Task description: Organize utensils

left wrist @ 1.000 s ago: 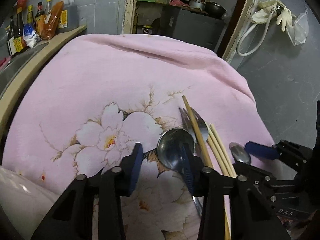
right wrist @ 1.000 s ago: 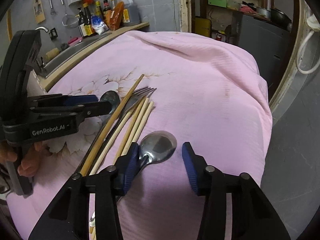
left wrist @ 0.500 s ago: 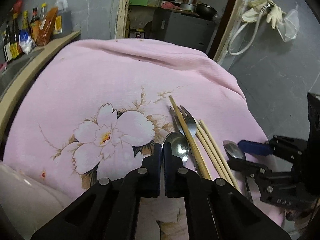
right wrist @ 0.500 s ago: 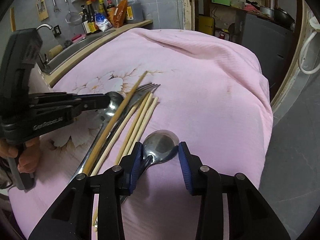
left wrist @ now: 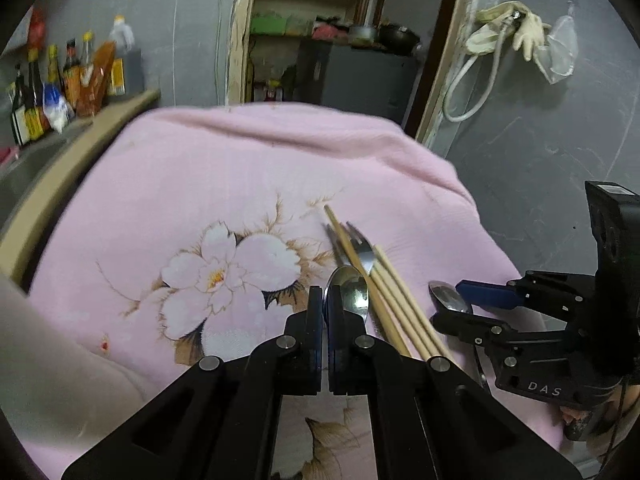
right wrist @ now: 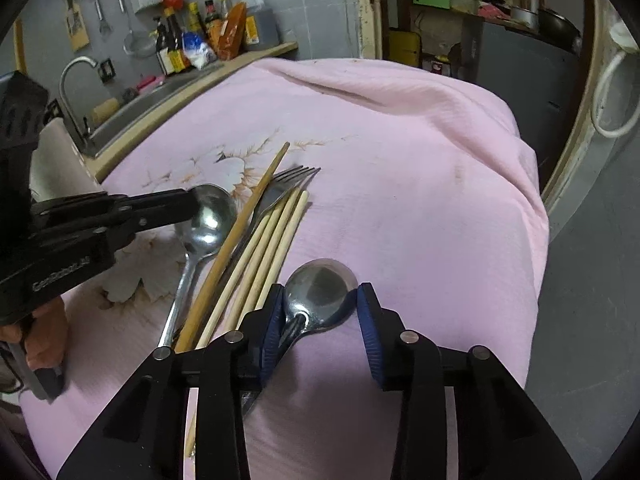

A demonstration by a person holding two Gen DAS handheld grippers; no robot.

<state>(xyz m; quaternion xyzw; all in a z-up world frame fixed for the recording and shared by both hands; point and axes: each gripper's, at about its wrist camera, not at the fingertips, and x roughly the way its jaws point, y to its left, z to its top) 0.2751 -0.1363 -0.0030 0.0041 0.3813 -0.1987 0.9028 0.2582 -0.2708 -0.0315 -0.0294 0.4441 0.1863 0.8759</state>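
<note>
Two steel spoons, a fork (right wrist: pixel 288 184) and several chopsticks (right wrist: pixel 276 240) lie together on a pink flowered cloth (right wrist: pixel 400 160). My left gripper (left wrist: pixel 325 308) is shut, its tips pinching the left rim of the left spoon (right wrist: pixel 212 216) while the handle rests on the cloth. From the right wrist view, the left gripper (right wrist: pixel 192 202) comes in from the left. My right gripper (right wrist: pixel 320 316) holds the bowl of the right spoon (right wrist: pixel 320 296) between its blue pads, one pad on each side. The left wrist view shows the right gripper (left wrist: pixel 450 302) over that spoon (left wrist: pixel 446 294).
A sink with a tap (right wrist: pixel 76 80) and a shelf of bottles (right wrist: pixel 200 36) run along the left. The cloth drops off on the right to a grey floor (right wrist: pixel 580 280). A hose and gloves (left wrist: pixel 504 28) hang on the wall. A person's hand (right wrist: pixel 40 332) holds the left gripper.
My left gripper went from open beside the left spoon's bowl to shut, then drew back and up, dragging the bowl slightly. The right gripper's jaws narrowed onto the right spoon's bowl.
</note>
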